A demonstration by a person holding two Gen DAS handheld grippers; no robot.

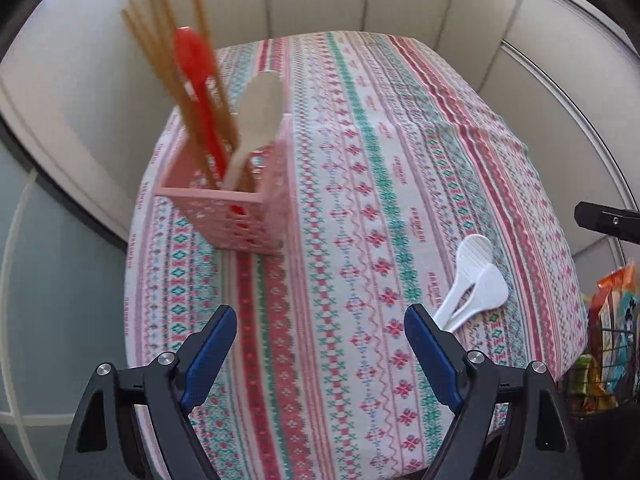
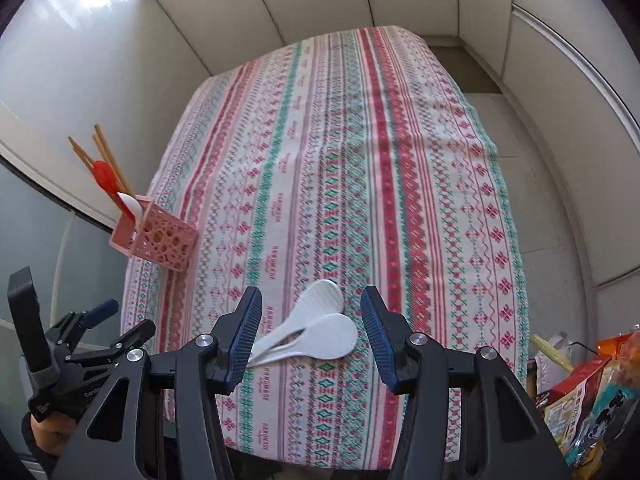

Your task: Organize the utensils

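my right tongs (image 2: 310, 336) hang spread wide with nothing between the pads, just above the two white rice paddles (image 2: 316, 330) that lie on the tablecloth (image 2: 400, 184) close to the near edge, toward its right corner. my left tongs (image 1: 320, 344) are just as wide and just as empty, over the cloth near the same edge, with the pink basket (image 1: 236, 216) ahead of them by the left edge.

the paddles are the worry. they overlap, one blade lying partly on the other and the handles crossing toward me, so if i close on them where they lie i may well catch both, or pinch only the upper one and drag the lower along until it skids off the near edge. they look thin and flat against the cloth, and i judge the pads could slide over the top rather than get under; pressing harder would bunch the fabric and pull it.

the basket is the second risk. it already holds the chopsticks (image 1: 160, 52), a red spoon (image 1: 196, 76) and a pale spoon (image 1: 256, 120), all leaning, and it sits close to the left edge. it looks light, so pushing a paddle in against those leaning handles could tip it or shove it off the side. i'd steady it with my left tongs first.
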